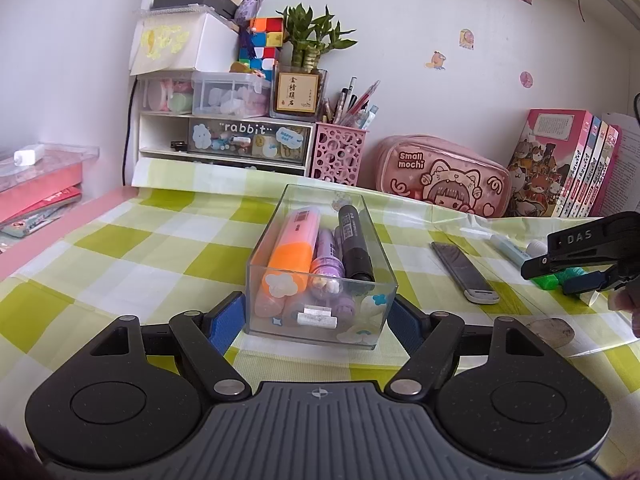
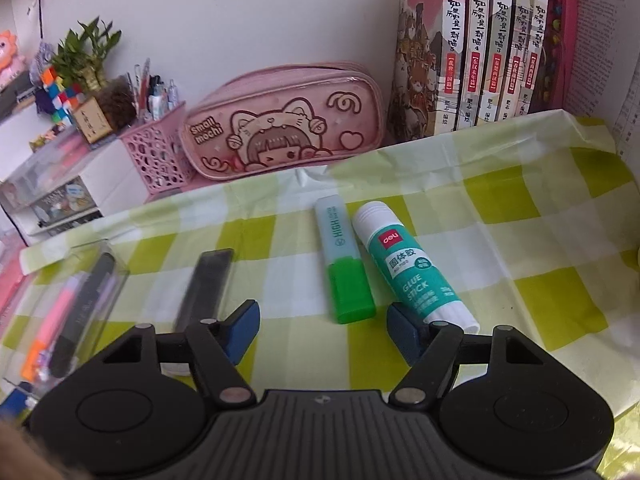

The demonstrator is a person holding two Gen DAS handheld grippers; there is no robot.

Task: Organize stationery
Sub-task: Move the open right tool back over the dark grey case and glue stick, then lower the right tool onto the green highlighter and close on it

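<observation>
Left wrist view: the left gripper (image 1: 316, 312) is seen with its blue-padded jaws clenched against the two long sides of a clear rectangular plastic box (image 1: 320, 268), which rests on a tabletop (image 1: 132, 240) covered by a green-and-white checked cloth. Inside the box lie an orange highlighter (image 1: 288, 256), a purple marker (image 1: 328, 260) and a black marker (image 1: 356, 244). A flat dark grey case (image 1: 464, 272) lies on the cloth to the right of the box.

Right wrist view: the right gripper (image 2: 322, 330) is held low over the cloth with its jaws released; nothing is gripped. A green highlighter with a pale cap (image 2: 344, 268) lies just ahead of the gap between the jaws. A white-and-teal glue stick (image 2: 412, 272) lies just beside it, its near end by the right-hand jaw. A pink cartoon pencil case (image 2: 284, 124) stands at the wall behind.
</observation>
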